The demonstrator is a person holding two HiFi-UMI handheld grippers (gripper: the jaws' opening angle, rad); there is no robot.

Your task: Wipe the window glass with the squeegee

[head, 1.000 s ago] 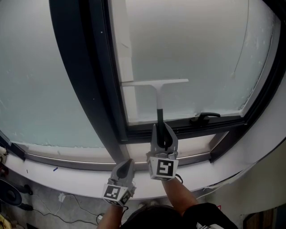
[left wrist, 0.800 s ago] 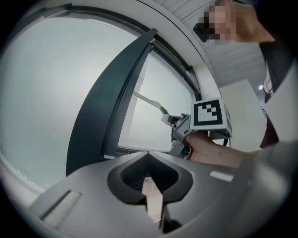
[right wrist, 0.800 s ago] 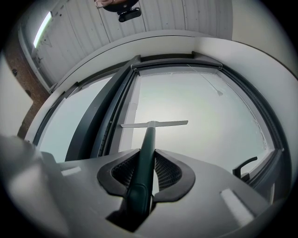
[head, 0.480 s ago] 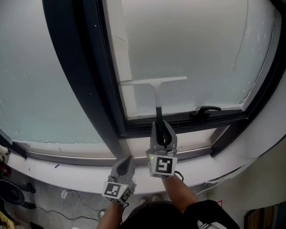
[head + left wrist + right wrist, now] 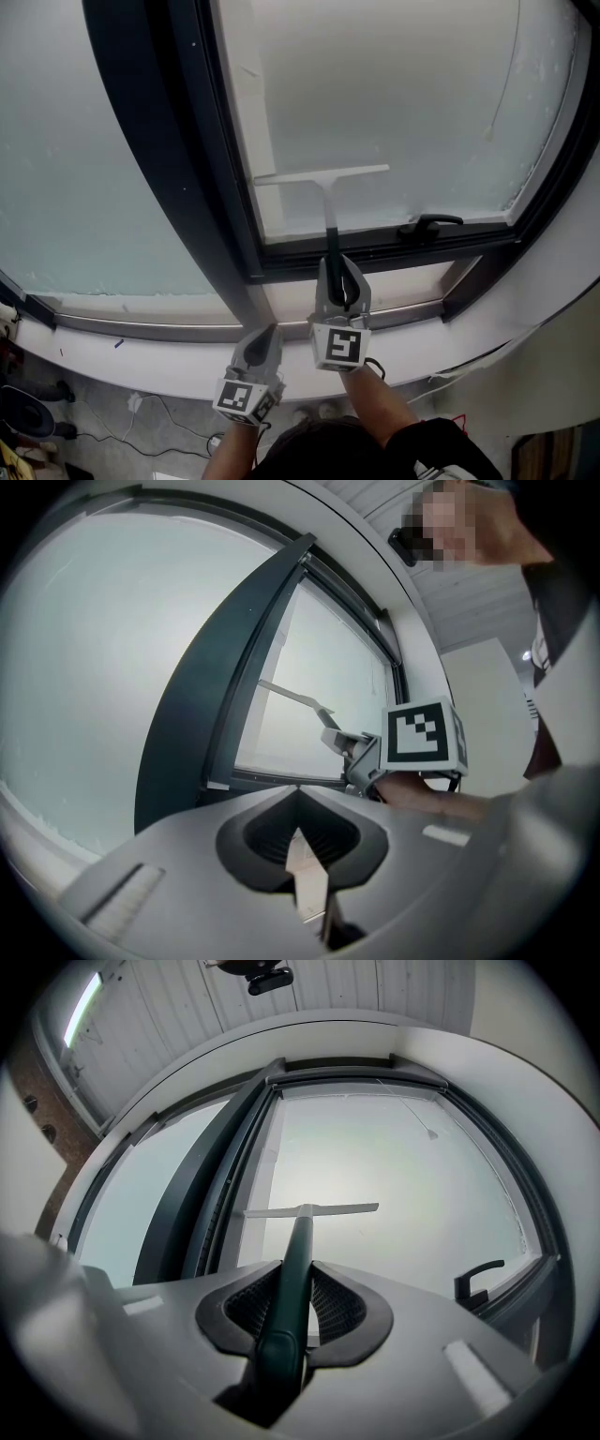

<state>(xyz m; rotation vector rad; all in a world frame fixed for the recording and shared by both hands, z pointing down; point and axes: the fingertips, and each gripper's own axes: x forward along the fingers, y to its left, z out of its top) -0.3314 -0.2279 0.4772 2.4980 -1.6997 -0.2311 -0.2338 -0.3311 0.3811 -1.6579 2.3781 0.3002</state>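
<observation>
The squeegee has a white blade (image 5: 322, 174) lying flat on the window glass (image 5: 403, 103) of the right pane, near its left edge and low down. Its dark handle (image 5: 331, 230) runs back into my right gripper (image 5: 336, 266), which is shut on it. In the right gripper view the dark green handle (image 5: 292, 1279) sits between the jaws and the blade (image 5: 309, 1210) lies level on the hazy glass (image 5: 412, 1166). My left gripper (image 5: 271, 332) hangs lower left of the right one, shut and holding nothing. In the left gripper view its jaws (image 5: 298, 791) meet, with the right gripper (image 5: 361, 752) beyond.
A wide dark mullion (image 5: 159, 141) splits the left pane from the right. A black window handle (image 5: 429, 223) sits on the lower frame to the right of the squeegee. A white sill (image 5: 141, 361) runs under the window, with cables on the floor (image 5: 159, 427) below it.
The blade now sits a little closer to the lower frame than a second ago, drawn down the glass by my right gripper. The left gripper has stayed where it was.
</observation>
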